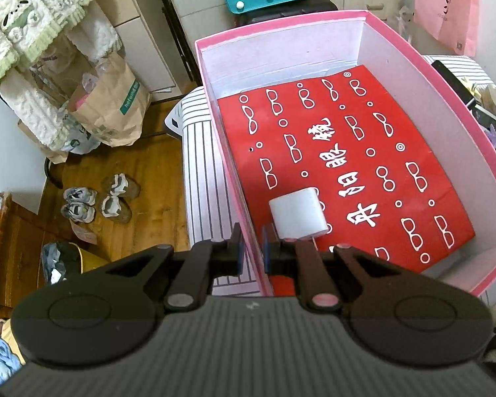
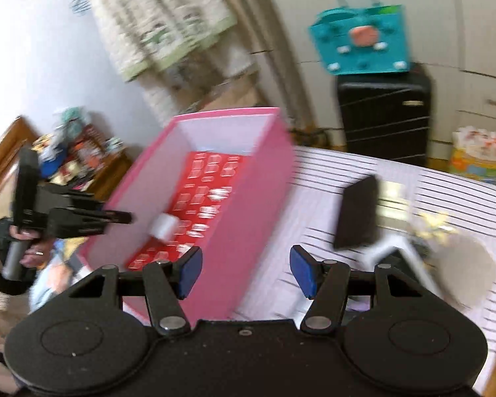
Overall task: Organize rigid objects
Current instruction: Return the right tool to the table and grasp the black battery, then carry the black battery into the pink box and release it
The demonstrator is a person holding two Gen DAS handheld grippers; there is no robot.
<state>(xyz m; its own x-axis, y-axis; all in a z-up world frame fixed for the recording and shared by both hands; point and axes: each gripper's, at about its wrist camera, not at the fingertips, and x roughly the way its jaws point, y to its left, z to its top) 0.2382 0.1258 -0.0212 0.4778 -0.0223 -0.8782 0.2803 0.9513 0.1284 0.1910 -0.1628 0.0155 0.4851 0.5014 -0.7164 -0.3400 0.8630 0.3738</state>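
A pink box [image 1: 473,125] with white inner walls stands on a striped surface, its floor lined with a red sheet [image 1: 347,165] printed with white glasses. A white block [image 1: 297,215] lies inside near the left wall. My left gripper [image 1: 252,251] is shut on that left wall, one pad on each side. In the blurred right wrist view, the right gripper [image 2: 246,269] hovers open and empty over the pink box's [image 2: 248,205] near right side. The white block [image 2: 163,226] and the left gripper [image 2: 129,218], held in a hand, show there too.
A flat black object [image 2: 357,211], a white piece [image 2: 383,251] and small clutter lie on the striped surface [image 2: 413,182] right of the box. Behind stand a black suitcase [image 2: 383,119] with a teal bag [image 2: 360,39]. Left of the box are shoes [image 1: 99,198] on wooden floor.
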